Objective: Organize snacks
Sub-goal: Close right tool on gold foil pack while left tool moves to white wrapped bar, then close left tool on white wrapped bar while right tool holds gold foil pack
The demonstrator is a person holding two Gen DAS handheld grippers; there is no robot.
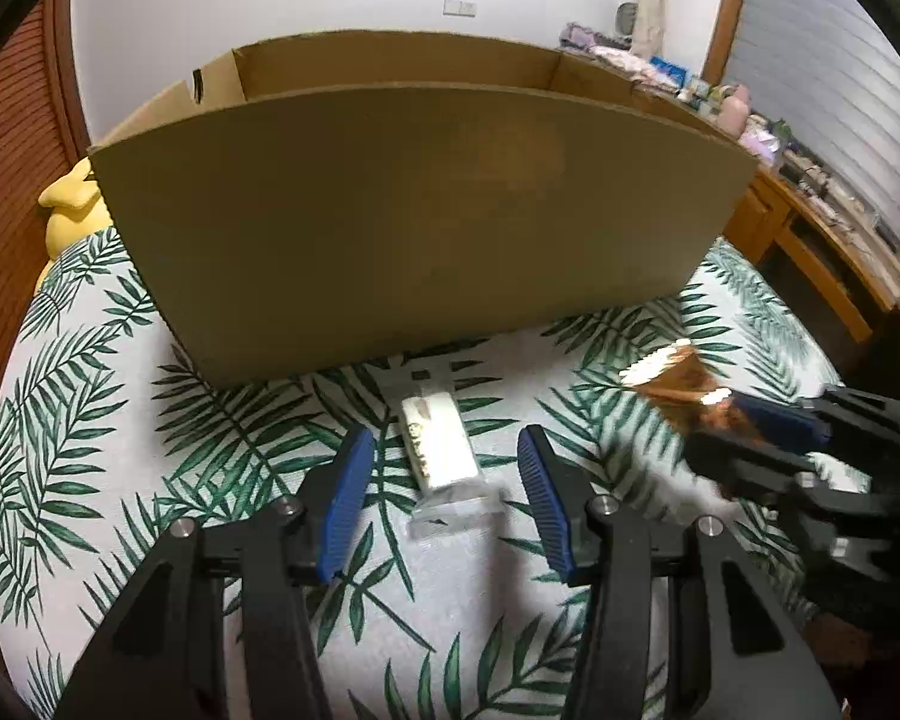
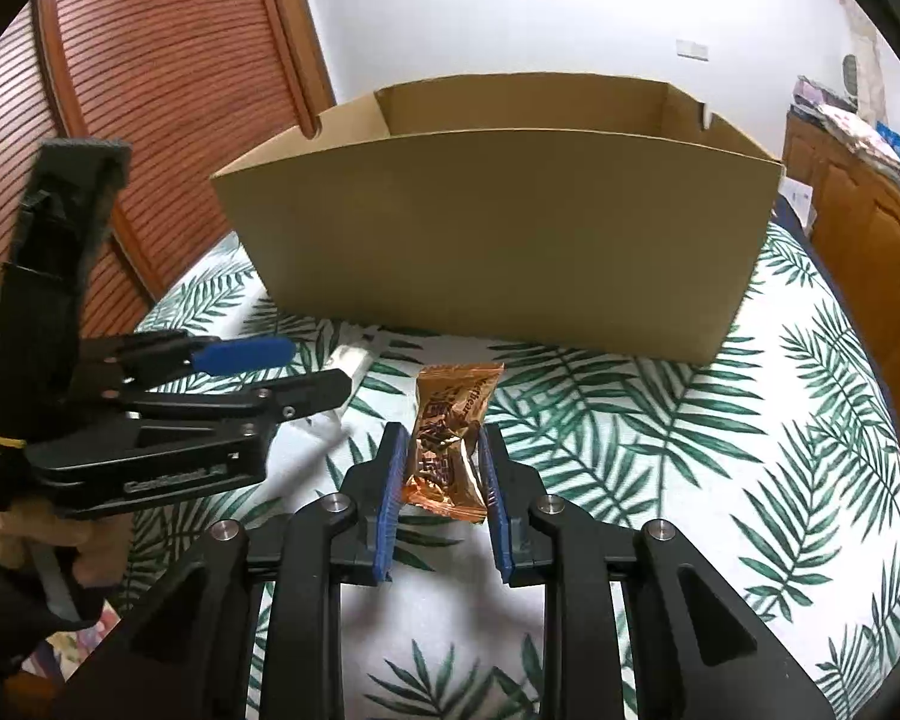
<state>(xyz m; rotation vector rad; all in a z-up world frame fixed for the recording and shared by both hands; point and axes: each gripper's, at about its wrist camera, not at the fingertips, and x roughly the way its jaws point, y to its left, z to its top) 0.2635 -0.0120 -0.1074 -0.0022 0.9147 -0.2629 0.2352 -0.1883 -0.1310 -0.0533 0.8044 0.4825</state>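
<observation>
Left wrist view: left gripper (image 1: 444, 468) jaws apart, straddling a white snack bar (image 1: 438, 444) in clear wrap, not touching it. Bar flat on the leaf-print bedspread (image 1: 120, 420), just in front of the cardboard box (image 1: 426, 228). Long axis running away from the camera toward the box, roughly in line with the jaws, tipped slightly off. Blue pads either side, gap to spare on both. Right gripper (image 1: 768, 426) visible at right edge, clamped on a copper-brown snack packet (image 1: 678, 384), blurred, held clear of the bedspread.

Right wrist view: right gripper (image 2: 441, 468) jaws closed on the brown packet (image 2: 450, 438), pads pressing both long edges, packet's long axis pointing forward at the box (image 2: 498, 240). Box open-topped, directly ahead and higher than the packet; near wall to clear before release. Left gripper (image 2: 282, 372) at left, held by a hand (image 2: 48, 540), tips over the white bar (image 2: 348, 360), mostly hidden.

Judgement: brown packet nearer to going in; likely next a lift over the box's near wall, then drop. White bar belongs to left hand: lower, close across short width. Slight skew could let the slick wrap slip.
</observation>
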